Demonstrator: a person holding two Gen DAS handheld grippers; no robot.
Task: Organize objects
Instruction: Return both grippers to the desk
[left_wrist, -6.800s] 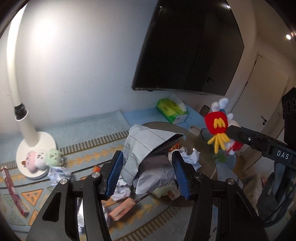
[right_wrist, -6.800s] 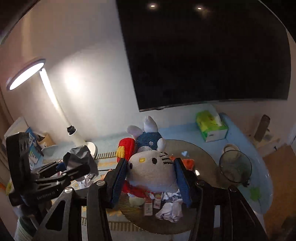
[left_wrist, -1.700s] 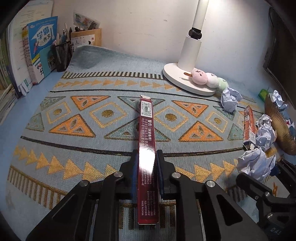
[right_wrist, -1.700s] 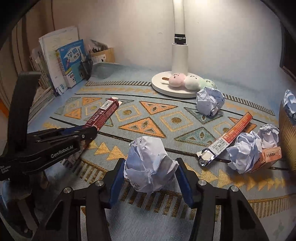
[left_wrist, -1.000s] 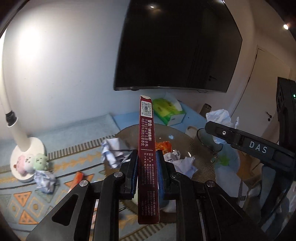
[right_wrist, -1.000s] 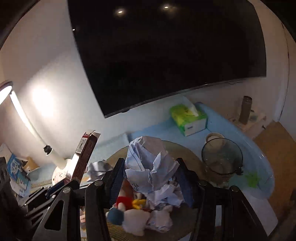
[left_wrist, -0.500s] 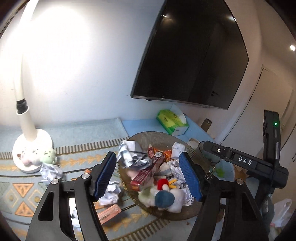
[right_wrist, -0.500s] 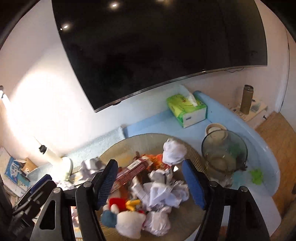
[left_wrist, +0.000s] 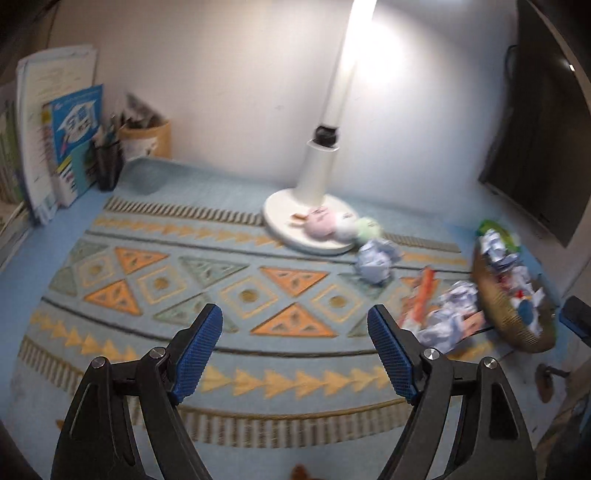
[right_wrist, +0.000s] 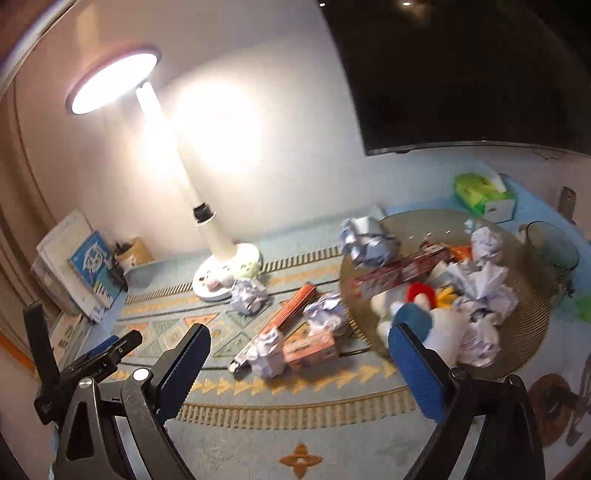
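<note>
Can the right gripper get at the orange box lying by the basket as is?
Probably yes. The right gripper is open and empty, and the orange box lies just ahead on the mat, though crumpled paper touches one end.

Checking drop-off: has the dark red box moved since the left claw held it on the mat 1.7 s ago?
Yes. The dark red box now lies in the woven basket, right of the lamp base. Left claw is open, empty.

A patterned mat (right_wrist: 236, 384) bears a lamp base (right_wrist: 227, 271), crumpled paper (right_wrist: 248, 290), boxes (right_wrist: 310, 350) and a woven basket (right_wrist: 524, 332).
</note>
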